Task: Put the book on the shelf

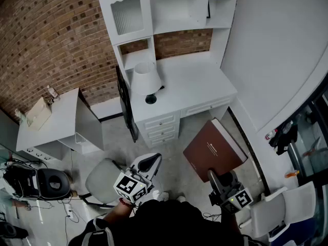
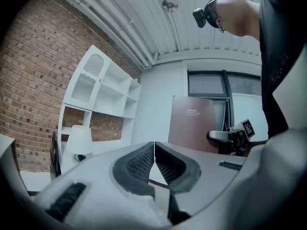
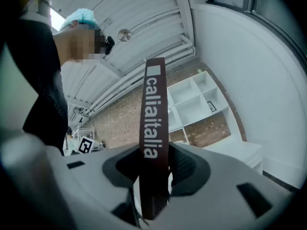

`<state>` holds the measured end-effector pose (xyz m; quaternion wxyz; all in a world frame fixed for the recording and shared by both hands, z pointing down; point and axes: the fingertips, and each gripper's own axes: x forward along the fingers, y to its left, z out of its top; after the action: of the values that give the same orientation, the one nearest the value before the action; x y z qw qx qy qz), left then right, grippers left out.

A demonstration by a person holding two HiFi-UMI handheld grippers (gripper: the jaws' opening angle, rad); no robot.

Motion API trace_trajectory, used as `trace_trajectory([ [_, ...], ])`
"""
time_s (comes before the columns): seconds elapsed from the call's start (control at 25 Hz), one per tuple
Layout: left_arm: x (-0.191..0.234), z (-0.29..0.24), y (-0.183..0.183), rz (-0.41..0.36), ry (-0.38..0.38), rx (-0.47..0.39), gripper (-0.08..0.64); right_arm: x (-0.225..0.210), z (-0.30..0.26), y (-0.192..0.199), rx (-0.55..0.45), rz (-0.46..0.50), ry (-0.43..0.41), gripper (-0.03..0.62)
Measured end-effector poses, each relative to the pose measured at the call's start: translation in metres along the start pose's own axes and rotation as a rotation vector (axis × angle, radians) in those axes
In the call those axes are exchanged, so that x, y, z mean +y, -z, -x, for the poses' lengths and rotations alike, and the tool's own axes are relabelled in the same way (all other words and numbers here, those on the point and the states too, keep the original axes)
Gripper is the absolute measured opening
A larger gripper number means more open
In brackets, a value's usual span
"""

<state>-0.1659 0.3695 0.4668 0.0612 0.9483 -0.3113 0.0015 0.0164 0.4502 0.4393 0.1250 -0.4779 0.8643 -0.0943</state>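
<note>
A white shelf unit (image 1: 177, 9) is seen against the brick wall, with open compartments above a white worktop (image 1: 195, 83). The brown hardback book (image 1: 215, 148) is held in the air in front of the drawers, well short of the shelves, so the carrying step is judged to be in hand and the placing not yet begun. A white table lamp (image 1: 145, 78) is stood at the worktop's left end. The book is clamped by its spine edge in the jaws of the right gripper (image 1: 214, 177). The left gripper (image 1: 152, 161) is held apart from it, its jaws pressed together on nothing. For the next move, the book would probably have to be raised, carried forward over the worktop and lined up with an open compartment, clear of the lamp.
</note>
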Motion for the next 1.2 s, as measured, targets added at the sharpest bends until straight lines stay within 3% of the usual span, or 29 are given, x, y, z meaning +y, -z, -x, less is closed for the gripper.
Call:
trace_trajectory([
  [0.6,-0.014,-0.009,-0.006,-0.015,0.012,0.001,0.020,0.004,0.006,-0.003,0.002,0.041,-0.025,0.152],
  [1.0,-0.018,-0.010,0.009,-0.025,-0.065,0.028,0.020,-0.033,0.023,0.013,-0.030,-0.076,-0.043,0.151],
  [1.2,-0.003,-0.024,0.006,-0.033,-0.076,0.008,0.020,-0.052,0.016,0.010,-0.036,-0.073,-0.040,0.150],
])
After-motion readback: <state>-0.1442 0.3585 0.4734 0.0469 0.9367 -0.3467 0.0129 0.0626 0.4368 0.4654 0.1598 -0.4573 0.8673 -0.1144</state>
